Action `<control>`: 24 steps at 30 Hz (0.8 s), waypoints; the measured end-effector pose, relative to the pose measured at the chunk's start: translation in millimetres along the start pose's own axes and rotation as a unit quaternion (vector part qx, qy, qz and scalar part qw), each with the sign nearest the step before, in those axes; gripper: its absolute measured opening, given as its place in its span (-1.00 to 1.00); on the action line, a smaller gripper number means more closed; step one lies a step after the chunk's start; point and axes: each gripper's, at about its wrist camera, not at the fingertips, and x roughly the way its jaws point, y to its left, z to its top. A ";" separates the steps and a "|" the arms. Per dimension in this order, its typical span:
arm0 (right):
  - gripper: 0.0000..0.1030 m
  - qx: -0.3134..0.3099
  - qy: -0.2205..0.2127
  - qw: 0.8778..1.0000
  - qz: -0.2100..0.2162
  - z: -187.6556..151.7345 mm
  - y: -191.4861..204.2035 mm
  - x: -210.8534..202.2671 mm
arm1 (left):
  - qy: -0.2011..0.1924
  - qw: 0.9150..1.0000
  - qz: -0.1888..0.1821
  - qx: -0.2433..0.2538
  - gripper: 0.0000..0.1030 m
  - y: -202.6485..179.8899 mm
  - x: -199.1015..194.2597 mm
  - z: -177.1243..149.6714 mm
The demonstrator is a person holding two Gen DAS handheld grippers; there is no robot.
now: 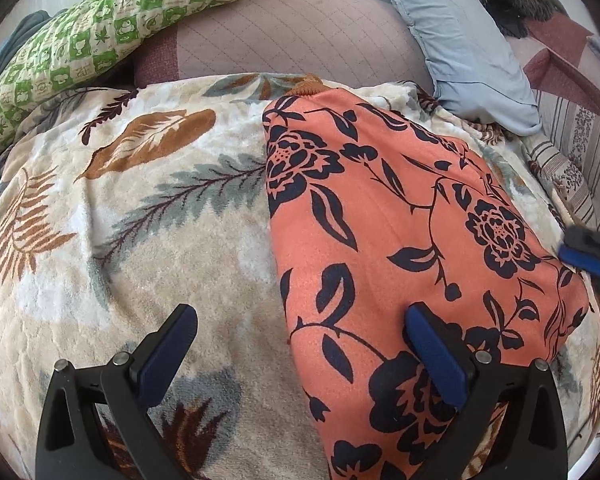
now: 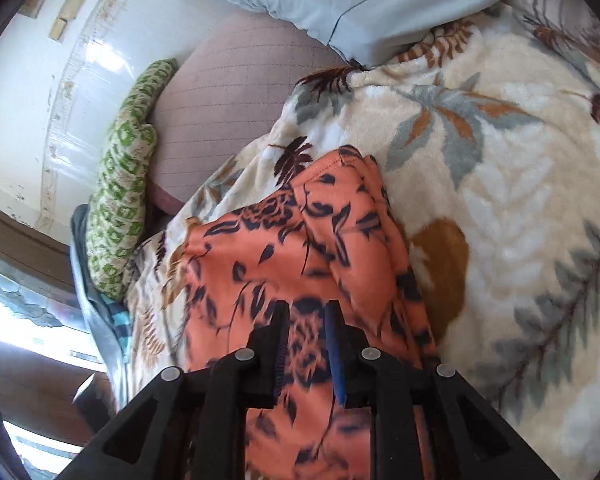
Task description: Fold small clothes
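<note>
The orange floral garment (image 1: 400,240) lies on the leaf-patterned fleece blanket (image 1: 120,220) that covers the bed, already doubled into a long, narrow shape. Its long axis runs away from you toward the pillows, with a ribbed orange hem at the far end, and in the left wrist view it leans slightly to the left as it recedes. The left long edge looks like a clean fold line, which is probably why it sits so straight against the blanket.

Your left hand-held gripper (image 1: 300,328) stands wide open with nothing in it, straddling that left edge: one finger over bare blanket, the other over the cloth. That placing would suit taking the near edge for the next fold.

Your right hand-held gripper (image 2: 306,320) hangs above the near end of the garment with its jaws only narrowly parted. Orange cloth shows in the gap, but it looks to lie beneath rather than being pinched, so I judge it is holding nothing.

Farther out, a green patterned pillow (image 1: 112,28) lies at the far left and a pale blue pillow (image 1: 468,44) at the far right, with a quilted mauve cushion (image 1: 300,32) between them.
</note>
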 end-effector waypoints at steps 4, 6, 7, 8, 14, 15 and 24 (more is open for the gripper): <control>-0.51 0.009 0.011 1.000 -0.018 -64.9 -35.8 -41.8 | -0.004 0.999 0.036 0.007 1.00 -8.5 -8.9 -14.4; -0.47 0.023 0.061 0.996 -0.053 -87.9 -58.5 -44.3 | 0.011 0.997 0.074 0.026 1.00 -20.5 -14.1 -12.4; -0.47 0.033 0.064 0.996 -0.055 -94.5 -66.5 -52.4 | 0.019 0.994 0.097 0.039 1.00 -27.5 -15.2 -9.9; -0.43 0.037 0.055 0.997 -0.047 -102.1 -68.8 -67.3 | 0.025 0.991 0.120 0.057 1.00 -35.1 -15.2 -7.7; -0.45 -0.057 -0.036 0.998 -0.016 -124.7 -39.8 -190.6 | 0.092 0.982 0.142 0.081 1.00 -63.1 -31.9 3.2; -0.45 -0.062 -0.052 0.997 -0.011 -127.0 -39.8 -209.9 | 0.099 0.985 0.129 0.063 1.00 -62.5 -37.2 3.8; -0.45 -0.029 -0.099 0.995 0.005 -131.9 -68.8 -264.6 | 0.026 0.992 0.127 0.000 1.00 -64.1 -71.6 39.7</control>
